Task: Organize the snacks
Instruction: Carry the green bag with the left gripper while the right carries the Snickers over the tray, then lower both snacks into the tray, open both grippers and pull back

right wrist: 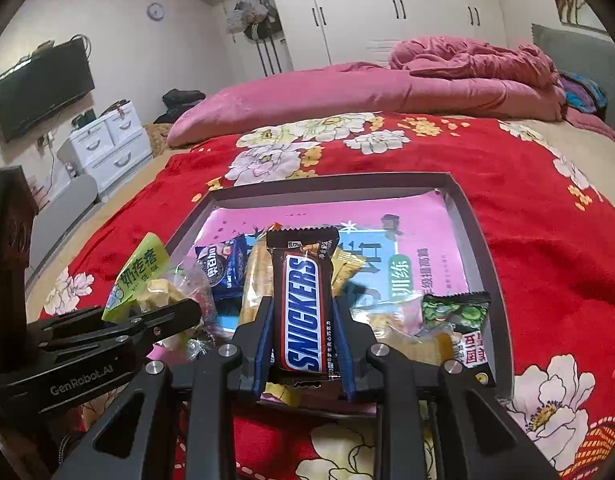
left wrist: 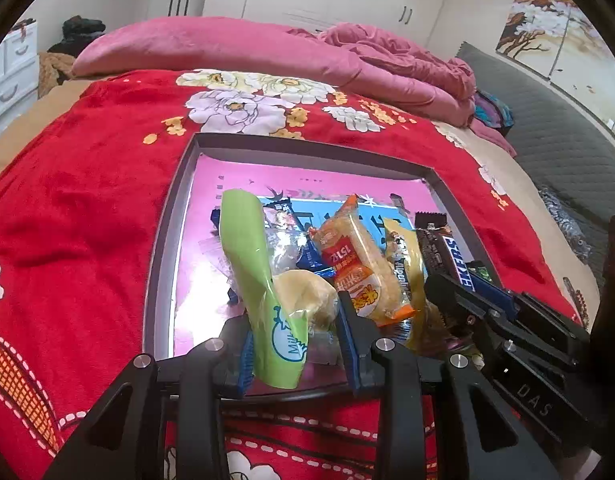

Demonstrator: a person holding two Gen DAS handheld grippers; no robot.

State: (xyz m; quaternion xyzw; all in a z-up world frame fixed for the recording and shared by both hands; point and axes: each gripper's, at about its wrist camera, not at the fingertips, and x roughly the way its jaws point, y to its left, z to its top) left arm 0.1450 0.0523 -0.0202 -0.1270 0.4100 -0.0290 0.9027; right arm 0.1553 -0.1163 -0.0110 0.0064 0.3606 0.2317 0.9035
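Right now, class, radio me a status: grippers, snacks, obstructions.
Left gripper shut on green snack packet. Right gripper shut on Snickers bar. Both over tray; loose snacks piled beneath.

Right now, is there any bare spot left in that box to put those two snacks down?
Yes. The pink floor along the box's far wall is bare, and so is the strip by its left wall beside the green packet. The near middle is crowded with wrappers, between the green packet and the Snickers bar; the near right corner holds the dark green candy.
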